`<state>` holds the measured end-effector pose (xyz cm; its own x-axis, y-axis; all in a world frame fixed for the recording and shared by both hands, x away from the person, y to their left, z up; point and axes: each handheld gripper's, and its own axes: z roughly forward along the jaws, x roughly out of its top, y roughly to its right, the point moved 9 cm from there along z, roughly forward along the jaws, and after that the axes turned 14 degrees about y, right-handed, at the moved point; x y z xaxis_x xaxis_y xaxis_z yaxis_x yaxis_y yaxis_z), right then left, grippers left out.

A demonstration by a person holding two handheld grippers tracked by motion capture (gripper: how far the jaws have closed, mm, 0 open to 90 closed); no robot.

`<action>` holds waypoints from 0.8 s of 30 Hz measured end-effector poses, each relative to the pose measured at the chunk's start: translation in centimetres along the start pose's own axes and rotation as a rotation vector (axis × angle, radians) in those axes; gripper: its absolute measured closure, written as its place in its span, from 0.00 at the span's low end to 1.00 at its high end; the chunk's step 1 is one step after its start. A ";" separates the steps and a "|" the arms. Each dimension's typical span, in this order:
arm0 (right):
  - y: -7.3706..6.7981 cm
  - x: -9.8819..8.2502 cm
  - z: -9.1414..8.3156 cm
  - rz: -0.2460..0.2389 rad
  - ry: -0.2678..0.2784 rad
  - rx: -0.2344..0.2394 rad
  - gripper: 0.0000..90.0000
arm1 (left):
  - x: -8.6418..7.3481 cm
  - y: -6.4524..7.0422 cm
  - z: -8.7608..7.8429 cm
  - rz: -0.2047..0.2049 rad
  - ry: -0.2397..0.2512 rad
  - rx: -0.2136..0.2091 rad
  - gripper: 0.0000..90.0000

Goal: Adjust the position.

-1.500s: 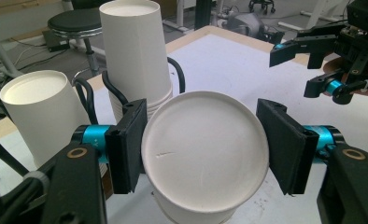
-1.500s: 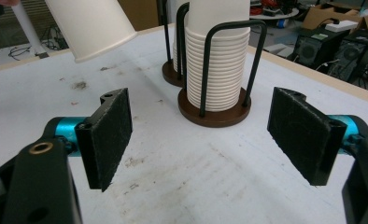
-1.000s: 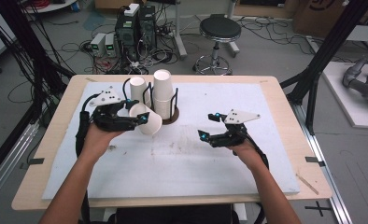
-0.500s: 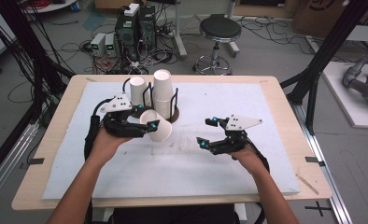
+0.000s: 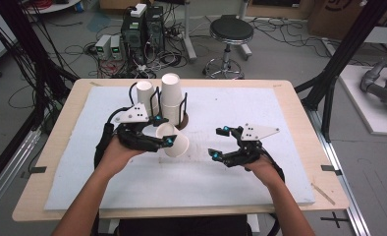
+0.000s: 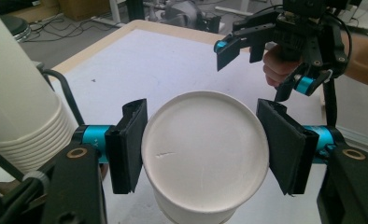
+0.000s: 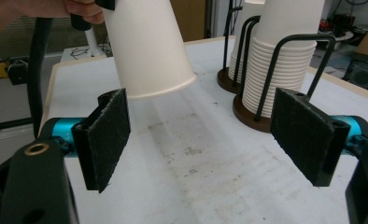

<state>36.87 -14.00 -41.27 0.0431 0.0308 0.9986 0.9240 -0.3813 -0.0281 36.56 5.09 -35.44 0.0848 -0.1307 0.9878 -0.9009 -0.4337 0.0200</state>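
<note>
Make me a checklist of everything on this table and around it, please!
Surface: wooden table under a white mat, faintly smudged.
Job's things: one white paper cup held off the mat; two cup stacks in black wire holders.
Clutter: nothing seen.
Grippers: left gripper clamps the cup, tilted with its mouth toward the mat; right gripper open, empty, apart from the cup.
Cables: a black cable trails from the left gripper.
Surroundings: stool, computer boxes, floor wiring.
</note>
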 end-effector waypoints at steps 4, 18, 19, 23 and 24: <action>-0.7 0.0 -0.1 0.000 0.001 0.028 0.23 | 0.0 0.6 -0.1 0.014 -0.014 -0.019 0.40; -3.1 0.1 0.5 -0.006 0.006 0.113 0.23 | 0.0 2.4 -0.4 0.041 -0.058 -0.069 0.40; -3.2 0.1 0.5 -0.007 0.007 0.120 0.23 | -0.1 2.6 -0.4 0.037 -0.064 -0.068 0.40; -4.0 0.1 0.6 0.001 0.010 0.147 0.23 | -0.1 3.2 -0.3 0.041 -0.085 -0.086 0.40; -4.1 0.1 0.7 0.001 0.011 0.153 0.23 | -0.1 3.3 -0.3 0.042 -0.086 -0.092 0.40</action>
<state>33.35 -11.80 -41.13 0.0408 0.0200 0.9990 0.9712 -0.2358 -0.0349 33.43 3.95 -35.44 0.0790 -0.2243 0.9713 -0.9394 -0.3429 -0.0028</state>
